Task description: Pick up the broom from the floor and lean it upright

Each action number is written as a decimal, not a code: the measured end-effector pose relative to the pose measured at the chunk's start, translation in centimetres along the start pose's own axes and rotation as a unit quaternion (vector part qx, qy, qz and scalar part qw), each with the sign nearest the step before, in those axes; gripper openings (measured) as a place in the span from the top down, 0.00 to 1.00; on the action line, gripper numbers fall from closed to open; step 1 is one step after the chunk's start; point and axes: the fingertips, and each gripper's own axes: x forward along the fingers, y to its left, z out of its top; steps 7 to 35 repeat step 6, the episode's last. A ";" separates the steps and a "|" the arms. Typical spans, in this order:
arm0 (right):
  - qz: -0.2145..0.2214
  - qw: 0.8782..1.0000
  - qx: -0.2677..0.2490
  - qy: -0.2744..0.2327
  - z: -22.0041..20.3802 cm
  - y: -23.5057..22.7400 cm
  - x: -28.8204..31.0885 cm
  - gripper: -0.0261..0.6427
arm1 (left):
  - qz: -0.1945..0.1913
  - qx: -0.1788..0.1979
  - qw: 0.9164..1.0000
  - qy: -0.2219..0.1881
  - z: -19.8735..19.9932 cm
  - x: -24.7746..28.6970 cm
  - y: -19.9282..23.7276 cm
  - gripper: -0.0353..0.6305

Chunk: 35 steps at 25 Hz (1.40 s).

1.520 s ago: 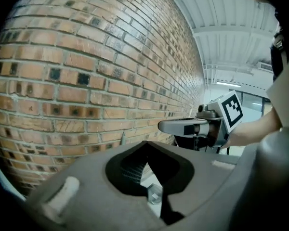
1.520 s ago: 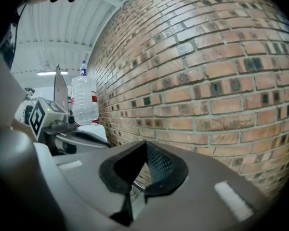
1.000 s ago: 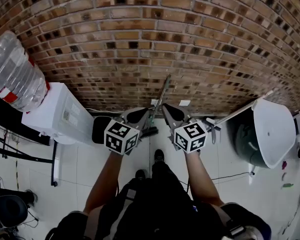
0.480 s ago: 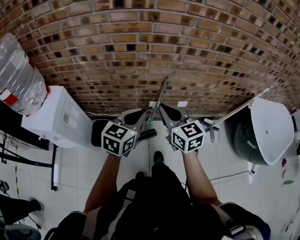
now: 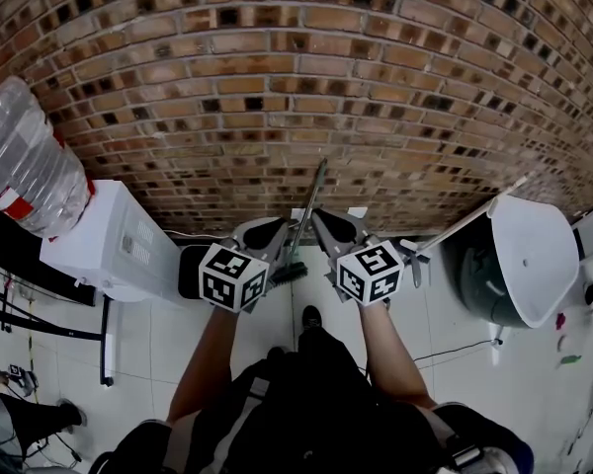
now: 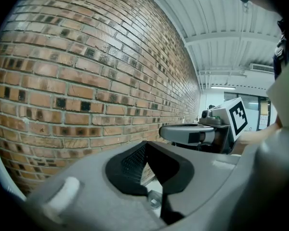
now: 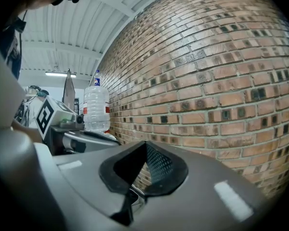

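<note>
The broom (image 5: 315, 196) leans upright on the brick wall (image 5: 277, 87), its handle running up the bricks and its head on the floor (image 5: 465, 363), straight ahead between the left gripper (image 5: 273, 231) and the right gripper (image 5: 332, 225) (both closed, empty), each just beside it

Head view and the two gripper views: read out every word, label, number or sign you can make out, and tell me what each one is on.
No text can be read anywhere.
Water bottle: red label band, print too small and blurred.
Water dispenser: grey panel, nothing legible.
Marker cubes: black-and-white square patterns, no letters or numbers.
White slips at the foot of the brick wall: too small to read.
</note>
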 end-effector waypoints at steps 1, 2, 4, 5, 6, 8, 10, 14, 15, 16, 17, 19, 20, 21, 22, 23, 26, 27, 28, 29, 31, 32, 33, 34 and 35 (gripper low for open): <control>0.000 1.000 0.001 -0.001 0.1 0.0 0.0 0.96 | 0.000 0.000 1.000 0.000 0.0 0.0 0.1 0.95; -0.001 1.000 0.002 -0.002 0.1 0.0 0.1 0.96 | 0.000 0.001 1.000 0.000 0.0 -0.1 0.1 0.95; -0.001 1.000 0.003 -0.004 0.2 0.1 0.2 0.96 | 0.000 0.002 1.000 0.001 0.0 -0.1 0.3 0.95; -0.001 1.000 0.003 -0.005 0.3 0.1 0.3 0.96 | 0.000 0.002 1.000 0.002 0.1 0.0 0.4 0.95; -0.001 1.000 0.003 -0.007 0.4 0.1 0.4 0.96 | 0.000 0.002 1.000 0.002 0.1 0.0 0.5 0.95; -0.001 1.000 0.003 -0.007 0.4 0.1 0.4 0.96 | 0.000 0.002 1.000 0.002 0.1 0.0 0.5 0.95; -0.001 1.000 0.003 -0.007 0.4 0.1 0.4 0.96 | 0.000 0.002 1.000 0.002 0.1 0.0 0.5 0.95; -0.001 1.000 0.003 -0.007 0.4 0.1 0.4 0.96 | 0.000 0.002 1.000 0.002 0.1 0.0 0.5 0.95; -0.001 1.000 0.003 -0.007 0.4 0.1 0.4 0.96 | 0.000 0.002 1.000 0.002 0.1 0.0 0.5 0.95; -0.001 1.000 0.003 -0.007 0.4 0.1 0.4 0.96 | 0.000 0.002 1.000 0.002 0.1 0.0 0.5 0.95; -0.001 1.000 0.003 -0.007 0.4 0.1 0.4 0.96 | 0.000 0.002 1.000 0.002 0.1 0.0 0.5 0.95; -0.001 1.000 0.003 -0.007 0.4 0.1 0.4 0.96 | 0.000 0.002 1.000 0.002 0.1 0.0 0.5 0.95; -0.001 1.000 0.003 -0.007 0.4 0.1 0.4 0.96 | 0.000 0.002 1.000 0.002 0.1 0.0 0.5 0.95; -0.001 1.000 0.003 -0.007 0.4 0.1 0.4 0.96 | 0.000 0.002 1.000 0.002 0.1 0.0 0.5 0.95; -0.001 1.000 0.003 -0.007 0.4 0.1 0.4 0.96 | 0.000 0.002 1.000 0.002 0.1 0.0 0.5 0.95; -0.001 1.000 0.003 -0.007 0.4 0.1 0.4 0.96 | 0.000 0.002 1.000 0.002 0.1 0.0 0.5 0.95; -0.001 1.000 0.003 -0.007 0.4 0.1 0.4 0.96 | 0.000 0.002 1.000 0.002 0.1 0.0 0.5 0.95; -0.001 1.000 0.003 -0.007 0.4 0.1 0.4 0.96 | 0.000 0.002 1.000 0.002 0.1 0.0 0.5 0.95; -0.001 1.000 0.003 -0.007 0.4 0.1 0.4 0.96 | 0.000 0.002 1.000 0.002 0.1 0.0 0.5 0.95; -0.001 1.000 0.003 -0.007 0.4 0.1 0.4 0.96 | 0.000 0.002 1.000 0.002 0.1 0.0 0.5 0.95; -0.001 1.000 0.003 -0.007 0.4 0.1 0.4 0.96 | 0.000 0.002 1.000 0.002 0.1 0.0 0.5 0.95; -0.001 1.000 0.003 -0.007 0.4 0.1 0.4 0.96 | 0.000 0.002 1.000 0.002 0.1 0.0 0.5 0.95; -0.001 1.000 0.003 -0.007 0.4 0.1 0.4 0.96 | 0.000 0.002 1.000 0.002 0.1 0.0 0.5 0.95; -0.001 1.000 0.003 -0.007 0.4 0.1 0.4 0.96 | 0.000 0.002 1.000 0.002 0.1 0.0 0.5 0.95; -0.001 1.000 0.003 -0.007 0.4 0.1 0.4 0.96 | 0.000 0.002 1.000 0.002 0.1 0.0 0.5 0.95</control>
